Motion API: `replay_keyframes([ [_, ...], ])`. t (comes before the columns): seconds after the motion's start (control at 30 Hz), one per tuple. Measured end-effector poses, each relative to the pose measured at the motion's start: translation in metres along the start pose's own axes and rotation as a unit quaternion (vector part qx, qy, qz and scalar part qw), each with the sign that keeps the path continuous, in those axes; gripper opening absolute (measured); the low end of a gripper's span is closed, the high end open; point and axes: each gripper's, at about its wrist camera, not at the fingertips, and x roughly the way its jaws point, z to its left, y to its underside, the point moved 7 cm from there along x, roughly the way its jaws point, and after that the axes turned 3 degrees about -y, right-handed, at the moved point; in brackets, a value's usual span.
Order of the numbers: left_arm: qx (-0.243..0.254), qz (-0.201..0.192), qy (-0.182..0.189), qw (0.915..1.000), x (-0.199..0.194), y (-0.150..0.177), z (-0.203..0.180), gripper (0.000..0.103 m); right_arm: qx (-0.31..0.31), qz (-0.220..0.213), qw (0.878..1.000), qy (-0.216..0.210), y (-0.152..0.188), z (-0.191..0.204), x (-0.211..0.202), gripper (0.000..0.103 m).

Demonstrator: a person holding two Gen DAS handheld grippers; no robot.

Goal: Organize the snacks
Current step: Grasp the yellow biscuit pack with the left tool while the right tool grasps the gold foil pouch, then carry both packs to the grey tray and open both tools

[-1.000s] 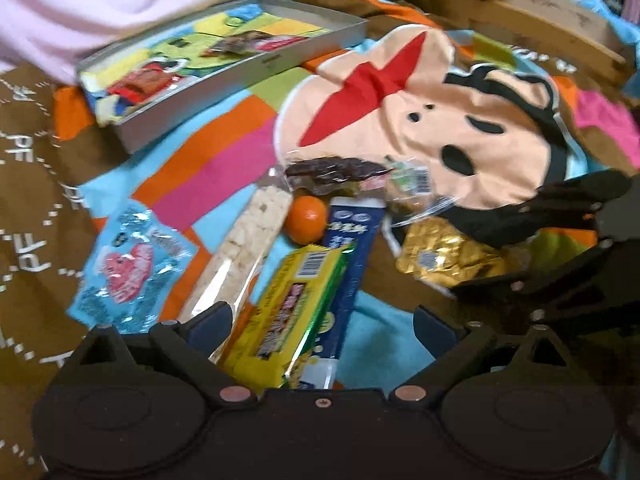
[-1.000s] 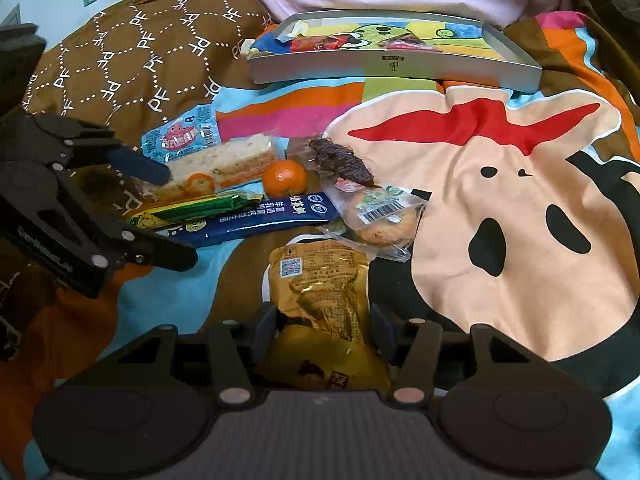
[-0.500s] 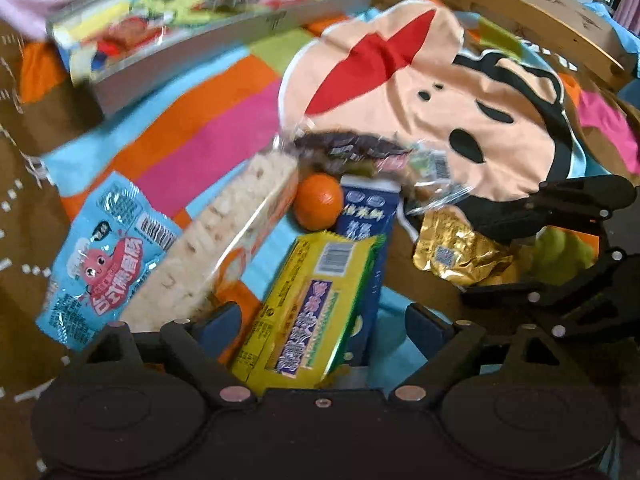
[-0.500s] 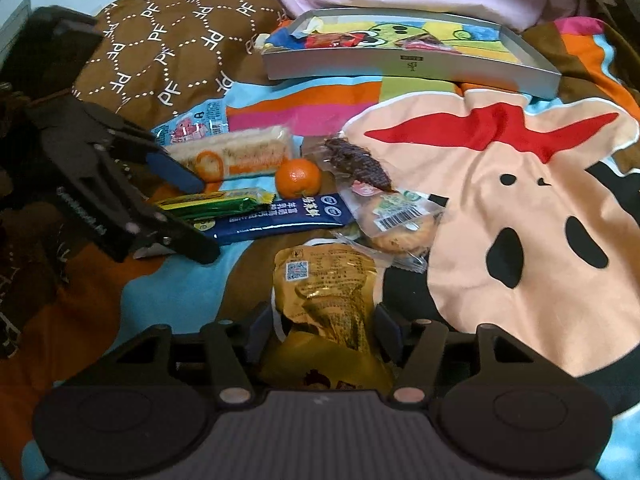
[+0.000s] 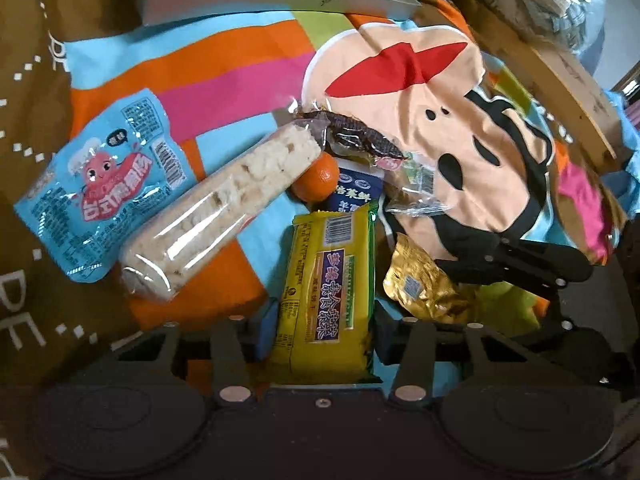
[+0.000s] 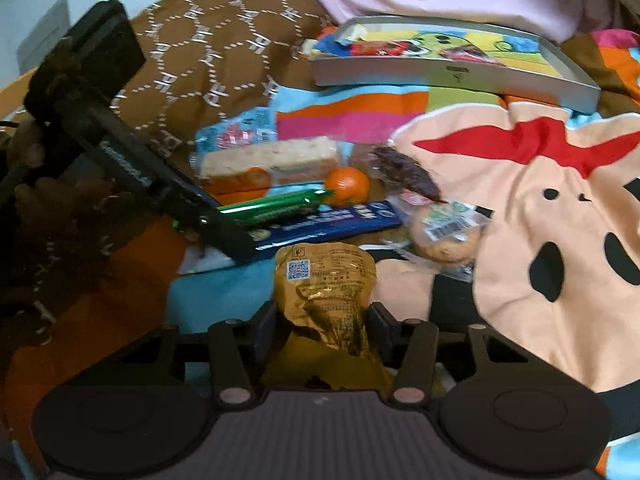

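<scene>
Nearest, at the bottom centre of the left wrist view, the left gripper is seen with its jaws just closed in, both pads pressed on the yellow snack bar. In the right wrist view, bottom centre, the right gripper is clamped on the gold foil packet, its jaws having narrowed slightly. Further up, the rice cracker bar, the light blue packet and the orange are noted mid-frame on the cartoon blanket. Farthest, along the top edge, the grey tray is seen holding other snacks.
</scene>
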Motion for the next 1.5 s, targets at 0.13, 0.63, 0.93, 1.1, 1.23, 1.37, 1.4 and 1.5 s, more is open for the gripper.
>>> replay_keyframes([
  [0.13,0.013,-0.003,-0.008,0.9999,0.007,-0.004,-0.002,0.059,0.005,0.000,1.000,0.004,-0.001,-0.001,-0.002,0.059],
  [0.63,-0.026,-0.031,-0.088,0.9953,0.001,0.001,-0.013,0.050,0.013,0.018,0.999,0.025,0.005,0.000,0.000,0.047],
  [0.93,0.025,-0.094,-0.202,0.9746,-0.018,0.008,-0.054,0.050,-0.056,-0.013,0.997,0.048,0.002,0.019,-0.013,0.046],
  [1.1,0.033,-0.124,-0.231,0.9645,-0.027,0.002,-0.061,0.050,-0.058,-0.037,0.996,0.056,-0.003,0.018,-0.019,0.046],
  [1.23,0.026,-0.138,-0.238,0.9610,-0.033,-0.001,-0.059,0.050,-0.051,-0.060,0.995,0.061,-0.009,0.014,-0.026,0.046],
  [1.37,0.021,-0.149,-0.246,0.9573,-0.036,-0.005,-0.057,0.050,-0.050,-0.081,0.993,0.066,-0.015,0.012,-0.031,0.047],
  [1.4,0.021,-0.154,-0.250,0.9558,-0.037,-0.006,-0.057,0.050,-0.050,-0.087,0.993,0.067,-0.016,0.011,-0.032,0.047],
  [1.5,0.021,-0.166,-0.258,0.9515,-0.042,-0.011,-0.057,0.050,-0.050,-0.100,0.991,0.068,-0.020,0.010,-0.035,0.047],
])
